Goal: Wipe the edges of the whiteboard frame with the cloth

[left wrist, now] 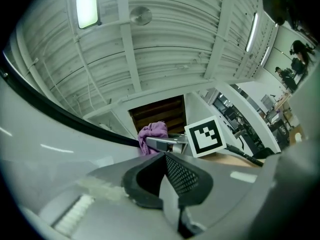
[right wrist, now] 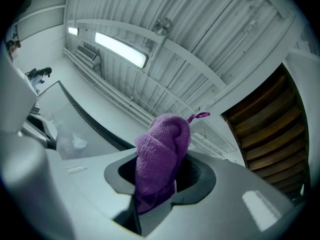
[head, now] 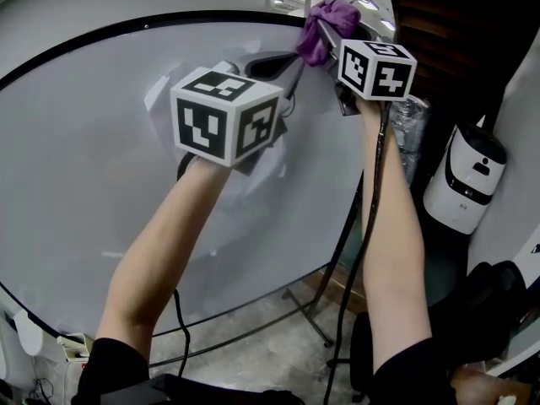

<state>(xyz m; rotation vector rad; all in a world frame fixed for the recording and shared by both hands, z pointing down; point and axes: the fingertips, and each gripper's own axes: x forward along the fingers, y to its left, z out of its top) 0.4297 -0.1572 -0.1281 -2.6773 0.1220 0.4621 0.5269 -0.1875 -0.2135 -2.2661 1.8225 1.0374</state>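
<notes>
The whiteboard [head: 101,167] fills the left of the head view, with a thin black frame [head: 169,24] along its top edge. My right gripper [head: 319,36] is shut on a bunched purple cloth [head: 327,17], which sits at the frame's upper right part. In the right gripper view the cloth [right wrist: 162,159] stands up between the jaws of that gripper [right wrist: 160,184], with the frame [right wrist: 95,121] behind it. My left gripper [head: 283,66] hovers just left of the cloth, close to the board face. Its jaws [left wrist: 165,156] meet at the tips with nothing in them. The left gripper view also catches the cloth [left wrist: 152,134] against the frame [left wrist: 50,109].
The board's stand legs [head: 312,310] spread on the floor below. A white appliance [head: 464,180] and a black bag [head: 489,302] are at the right. Cables [head: 359,294] hang from my grippers. Ceiling lamps [right wrist: 122,49] are overhead.
</notes>
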